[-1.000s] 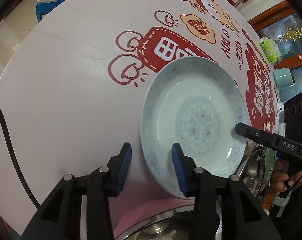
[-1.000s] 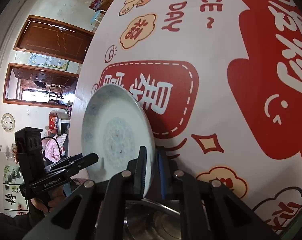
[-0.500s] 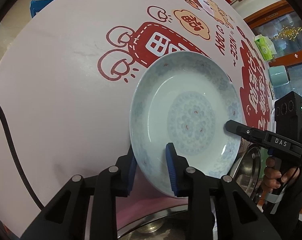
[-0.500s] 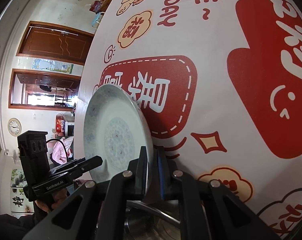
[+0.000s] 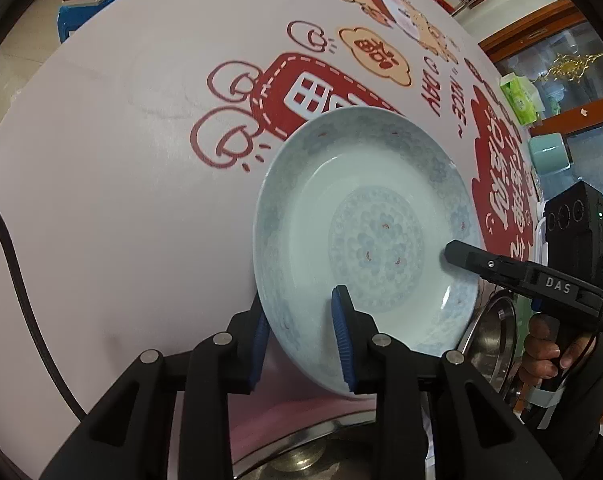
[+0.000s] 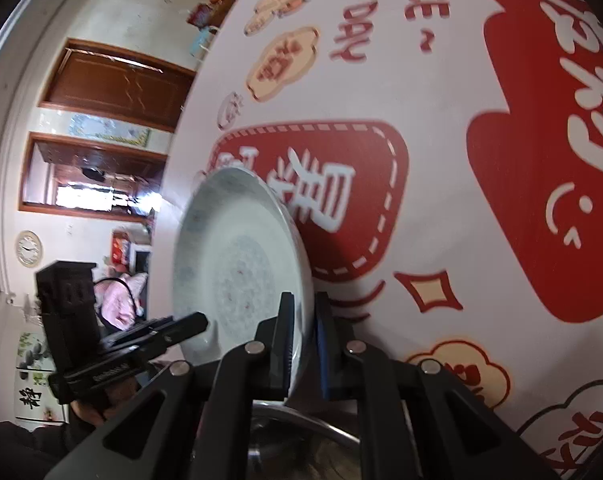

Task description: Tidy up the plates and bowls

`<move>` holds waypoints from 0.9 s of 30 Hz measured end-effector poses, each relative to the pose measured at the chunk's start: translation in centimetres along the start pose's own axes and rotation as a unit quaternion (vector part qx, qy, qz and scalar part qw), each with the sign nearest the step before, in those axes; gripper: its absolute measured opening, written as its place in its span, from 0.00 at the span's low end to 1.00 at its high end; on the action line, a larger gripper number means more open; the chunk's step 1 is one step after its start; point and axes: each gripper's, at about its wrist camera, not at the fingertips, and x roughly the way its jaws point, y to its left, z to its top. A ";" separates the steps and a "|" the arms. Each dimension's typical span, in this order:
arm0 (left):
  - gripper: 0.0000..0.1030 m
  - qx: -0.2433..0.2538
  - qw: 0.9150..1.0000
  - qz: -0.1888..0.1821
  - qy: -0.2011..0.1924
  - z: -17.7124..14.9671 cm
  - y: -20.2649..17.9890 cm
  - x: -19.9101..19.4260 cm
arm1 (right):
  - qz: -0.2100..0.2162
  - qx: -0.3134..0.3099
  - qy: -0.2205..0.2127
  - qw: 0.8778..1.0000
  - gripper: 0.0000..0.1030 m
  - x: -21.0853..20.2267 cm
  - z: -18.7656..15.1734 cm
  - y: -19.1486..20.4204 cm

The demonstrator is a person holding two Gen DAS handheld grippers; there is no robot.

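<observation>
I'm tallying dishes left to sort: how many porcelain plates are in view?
1. The plate is held tilted, the right gripper clamped on one edge and the left gripper straddling another. Others may be hidden.

A round table point(image 5: 101, 200) with a white cloth printed in red fills most of both views. At ten o'clock in the right wrist view stands a brown wooden door point(image 6: 113, 84), a wall clock point(image 6: 28, 248) at nine (daylight through the doorway between). Glass-fronted cabinets point(image 5: 581, 128) sit at two o'clock in the left wrist view.
</observation>
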 end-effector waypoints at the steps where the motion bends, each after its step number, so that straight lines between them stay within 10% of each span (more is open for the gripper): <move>1: 0.27 0.001 1.000 -0.004 -0.003 0.1 0.0 -0.1 | 0.008 0.002 -0.008 1.000 0.10 -0.4 0.1 0.1; 27: 0.30 0.036 0.985 -0.108 -0.129 -0.8 -2.5 -8.1 | -0.003 -0.036 -0.111 0.993 0.10 -8.1 -2.2 5.3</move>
